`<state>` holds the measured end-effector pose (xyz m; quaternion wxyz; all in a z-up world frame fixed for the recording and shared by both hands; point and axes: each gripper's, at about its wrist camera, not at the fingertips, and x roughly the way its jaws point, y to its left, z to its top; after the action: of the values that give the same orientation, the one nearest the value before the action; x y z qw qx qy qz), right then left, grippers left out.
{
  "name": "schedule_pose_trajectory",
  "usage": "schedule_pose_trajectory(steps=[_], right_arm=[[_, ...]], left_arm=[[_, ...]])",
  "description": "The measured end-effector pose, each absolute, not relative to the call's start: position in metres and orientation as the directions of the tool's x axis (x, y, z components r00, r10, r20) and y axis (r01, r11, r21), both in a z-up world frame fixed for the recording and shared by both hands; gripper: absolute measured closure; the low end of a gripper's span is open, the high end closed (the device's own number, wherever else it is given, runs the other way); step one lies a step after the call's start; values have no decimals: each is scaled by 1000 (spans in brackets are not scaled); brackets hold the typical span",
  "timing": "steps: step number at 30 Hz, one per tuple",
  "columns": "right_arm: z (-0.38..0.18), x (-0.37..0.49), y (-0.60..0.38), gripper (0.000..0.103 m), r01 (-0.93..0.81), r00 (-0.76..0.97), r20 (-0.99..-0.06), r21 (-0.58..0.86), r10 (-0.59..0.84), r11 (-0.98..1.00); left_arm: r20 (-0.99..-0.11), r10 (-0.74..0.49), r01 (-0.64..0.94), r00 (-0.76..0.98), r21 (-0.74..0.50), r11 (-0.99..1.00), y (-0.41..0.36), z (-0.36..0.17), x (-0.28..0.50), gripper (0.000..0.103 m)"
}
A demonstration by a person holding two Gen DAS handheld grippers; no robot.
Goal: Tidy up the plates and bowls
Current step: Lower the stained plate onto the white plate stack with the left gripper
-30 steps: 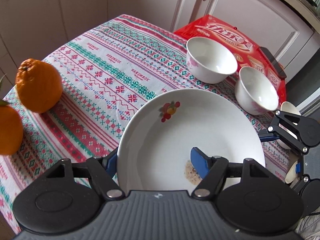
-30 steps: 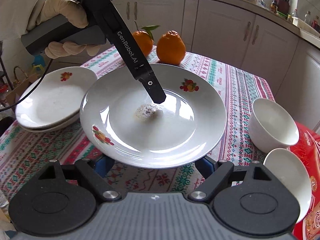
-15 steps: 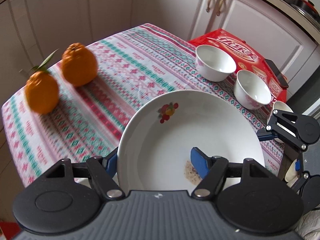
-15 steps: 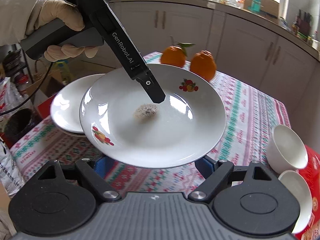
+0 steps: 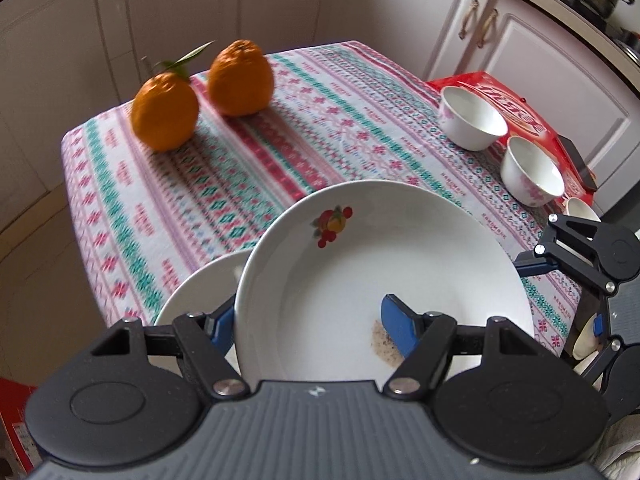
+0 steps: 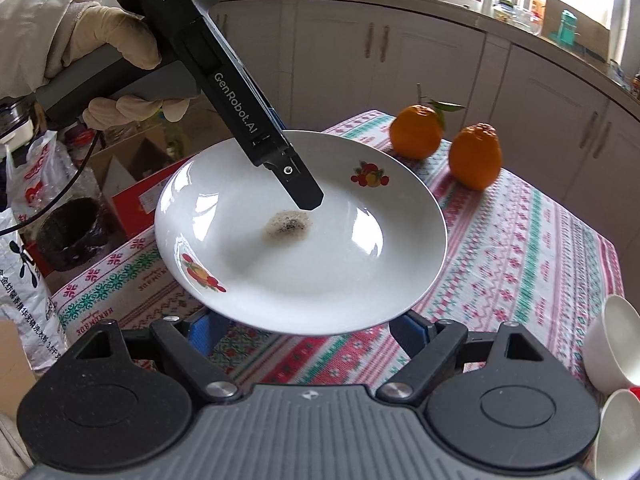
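Two grippers: both in view, both at one white plate (image 5: 384,280) raised above the tablecloth (image 5: 248,160).
Left gripper (image 5: 308,320): clamped on the plate's near rim, one blue pad (image 5: 398,330) on the upper face, the other under the rim.
Gloved hand (image 6: 108,60): grips the left tool's handle, seen from the right wrist.
Right gripper (image 6: 308,330): jaws stand wide beneath the plate's near edge; both blue pads sit under it; contact cannot be told.
Plate condition: fruit prints on the rim; brown speckled residue (image 6: 288,224) near the centre, just beside the left tool's tip.
Second plate (image 5: 200,296): partly hidden under the held one, at the table's near edge.
Bowls: two white bowls (image 5: 472,122) at the far right, near a red package (image 5: 516,100).
Oranges: two (image 5: 240,78), at the far corner, close together.
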<state>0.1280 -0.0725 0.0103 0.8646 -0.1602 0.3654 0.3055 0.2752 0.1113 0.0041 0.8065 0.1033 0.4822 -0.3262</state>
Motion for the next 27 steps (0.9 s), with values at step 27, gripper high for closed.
schedule_pose_trajectory(steps=[27], right_arm=[[7, 135, -44, 13, -694, 528, -750, -111, 398, 712]], left_arm=[[-840, -438, 536, 320, -220, 815, 151, -29, 278, 31]])
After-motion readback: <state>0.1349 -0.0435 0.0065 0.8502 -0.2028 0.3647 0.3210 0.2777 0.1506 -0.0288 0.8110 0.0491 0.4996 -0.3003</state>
